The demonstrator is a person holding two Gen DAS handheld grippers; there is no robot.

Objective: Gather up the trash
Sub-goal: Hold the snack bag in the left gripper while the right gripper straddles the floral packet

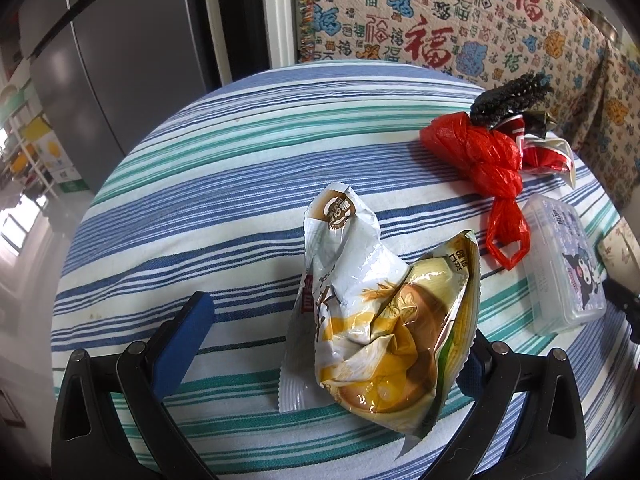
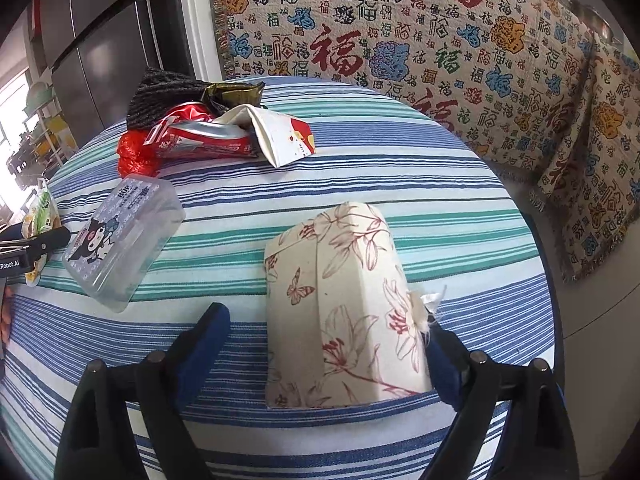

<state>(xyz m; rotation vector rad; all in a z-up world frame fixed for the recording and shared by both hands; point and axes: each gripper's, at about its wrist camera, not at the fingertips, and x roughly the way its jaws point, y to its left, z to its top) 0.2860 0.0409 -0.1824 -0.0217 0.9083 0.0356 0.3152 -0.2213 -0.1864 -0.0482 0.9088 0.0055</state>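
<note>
Lying between the wide-open left claw [image 1: 332, 344] fingers, crumpled snack wrapper [image 1: 372, 316] ungripped.

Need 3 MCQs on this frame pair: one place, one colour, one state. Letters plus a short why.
1. Where does the clear plastic box lie, seen from the right wrist camera?
A. left of the floral box
B. on top of it
C. inside it

2. What colour is the knotted plastic bag?
A. green
B. red
C. black

3. How is the right hand-held gripper?
A. shut, empty
B. out of view
C. open around the floral box

Answers: 1 A, it lies apart on the striped tablecloth. 2 B, it is bright red. 3 C, a gap shows beside the left finger.
</note>
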